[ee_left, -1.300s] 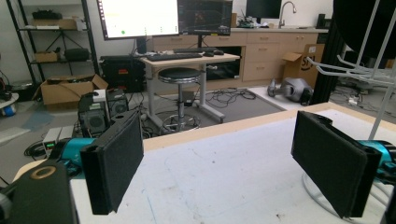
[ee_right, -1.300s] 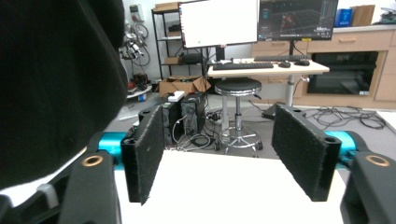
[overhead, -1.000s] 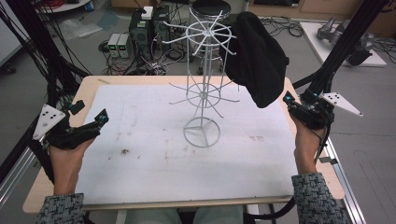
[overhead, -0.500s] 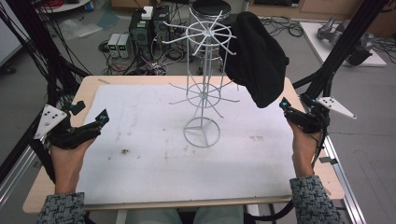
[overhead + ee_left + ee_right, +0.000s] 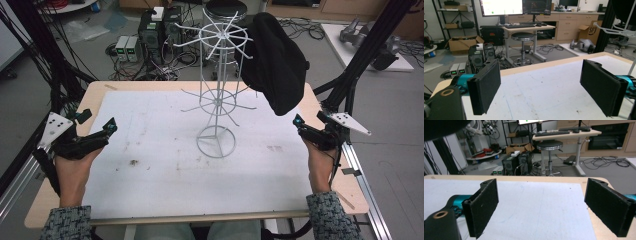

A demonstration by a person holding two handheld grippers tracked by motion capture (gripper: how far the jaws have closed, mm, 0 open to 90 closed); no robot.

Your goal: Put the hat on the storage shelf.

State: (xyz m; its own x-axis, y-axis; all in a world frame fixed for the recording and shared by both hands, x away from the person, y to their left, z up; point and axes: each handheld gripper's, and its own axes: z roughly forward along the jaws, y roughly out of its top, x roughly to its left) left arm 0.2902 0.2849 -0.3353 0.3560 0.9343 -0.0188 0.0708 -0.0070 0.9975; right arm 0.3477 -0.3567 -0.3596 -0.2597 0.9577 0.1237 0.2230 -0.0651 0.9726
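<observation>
While both forearms come in from the near edge of the table (image 5: 320, 100), each hand rests low on the white mat (image 5: 165, 150) with its palm turned inward and its tool pointing away toward the far side. The left gripper (image 5: 97, 120) lies at the left edge of the mat, its jaws spread wide with bare mat between them, as the left gripper view shows. The right gripper (image 5: 310, 125) sits near the right edge of the table, its jaws having just opened to their widest, with nothing between them. The black hat (image 5: 275, 60) hangs on an upper arm of the white wire rack (image 5: 217, 100), which stands at the middle of the mat; the hat is above and just left of the right gripper, apart from it.
</observation>
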